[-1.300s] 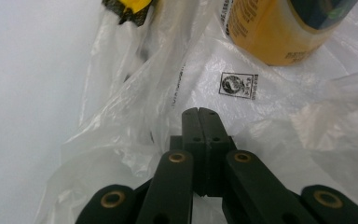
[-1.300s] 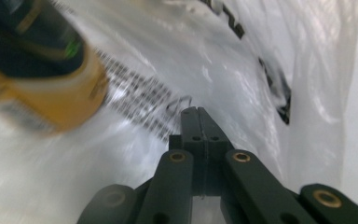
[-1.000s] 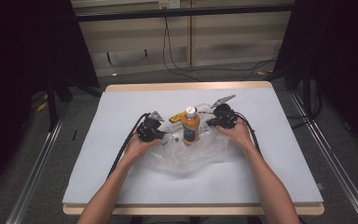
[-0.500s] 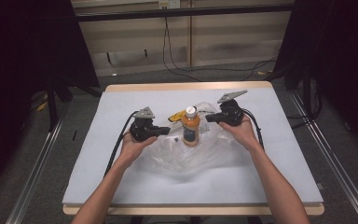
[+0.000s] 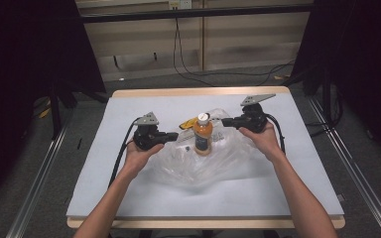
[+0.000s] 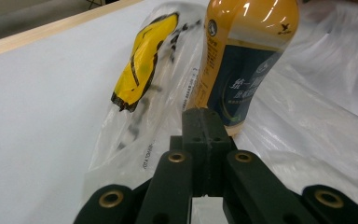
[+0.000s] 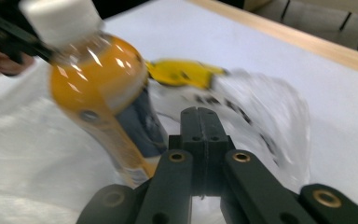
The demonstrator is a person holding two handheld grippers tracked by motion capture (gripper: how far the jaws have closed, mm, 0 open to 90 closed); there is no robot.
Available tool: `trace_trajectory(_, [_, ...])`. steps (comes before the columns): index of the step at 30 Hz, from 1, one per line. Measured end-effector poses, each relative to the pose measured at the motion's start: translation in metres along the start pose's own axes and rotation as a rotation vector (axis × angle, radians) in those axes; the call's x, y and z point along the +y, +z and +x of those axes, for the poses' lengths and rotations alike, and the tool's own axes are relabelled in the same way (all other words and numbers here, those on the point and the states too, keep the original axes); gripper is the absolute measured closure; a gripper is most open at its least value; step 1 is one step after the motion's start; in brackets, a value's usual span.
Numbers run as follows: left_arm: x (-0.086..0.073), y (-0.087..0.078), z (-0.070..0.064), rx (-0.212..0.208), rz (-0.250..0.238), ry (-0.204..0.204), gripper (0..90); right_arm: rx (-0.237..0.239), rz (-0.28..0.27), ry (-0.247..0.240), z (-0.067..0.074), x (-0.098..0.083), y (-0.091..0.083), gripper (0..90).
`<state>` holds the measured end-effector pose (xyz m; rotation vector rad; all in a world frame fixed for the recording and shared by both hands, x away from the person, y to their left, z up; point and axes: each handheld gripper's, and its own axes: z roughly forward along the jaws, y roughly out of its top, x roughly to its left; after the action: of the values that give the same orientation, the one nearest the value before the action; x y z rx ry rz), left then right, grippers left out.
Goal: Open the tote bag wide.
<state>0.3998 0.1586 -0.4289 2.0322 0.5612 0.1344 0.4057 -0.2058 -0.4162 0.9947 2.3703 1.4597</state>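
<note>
In the high view, a clear plastic bag (image 5: 203, 158) lies crumpled in the middle of the white tabletop (image 5: 104, 198), and an orange drink bottle (image 5: 203, 134) with a white cap stands upright at the bag's far part. The left tongs (image 5: 173, 135) point toward the bottle from its left, the right tongs (image 5: 226, 122) from its right, each held in one of the person's hands, with the bottle between the two tips. Both pairs of tongs are pressed together, and each tip sits at the bag's film just beside the bottle. A yellow and black print (image 5: 188, 124) on the bag shows left of the bottle's cap.

In the left gripper view, the left tongs (image 6: 206, 122) are closed tight, jaw against jaw, with a strip of clear bag film (image 6: 135, 140) running up from them. The bottle (image 6: 247, 51) rises just beyond the tips, its dark blue label facing the camera, and the yellow print (image 6: 142, 60) lies to its left on the film.

In the right gripper view, the right tongs (image 7: 200, 122) are likewise closed, with bag film (image 7: 270, 121) bunched around the tips. The bottle (image 7: 102, 93) appears tilted and blurred to the left of the tips, white cap at the top, and the yellow print (image 7: 182, 72) lies behind it. Whether film is truly pinched between these jaws cannot be told.
</note>
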Motion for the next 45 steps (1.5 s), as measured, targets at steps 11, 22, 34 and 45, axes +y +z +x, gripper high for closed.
trace_trajectory(11, [-0.001,-0.017,-0.009,0.030,-0.033,0.014,88.6,-0.067,-0.082,0.012,0.004,-0.010,-0.033,90.0])
trace_trajectory(22, [-0.020,-0.045,-0.020,0.085,-0.124,0.009,55.0,-0.188,-0.224,0.062,0.018,-0.039,-0.070,45.7])
trace_trajectory(34, [-0.034,-0.070,-0.032,0.183,-0.207,0.007,13.3,-0.271,-0.255,0.046,0.046,-0.059,-0.099,4.4])
trace_trajectory(45, [-0.056,-0.094,-0.040,0.257,-0.198,-0.003,3.6,-0.320,-0.275,0.061,0.064,-0.086,-0.124,1.9])
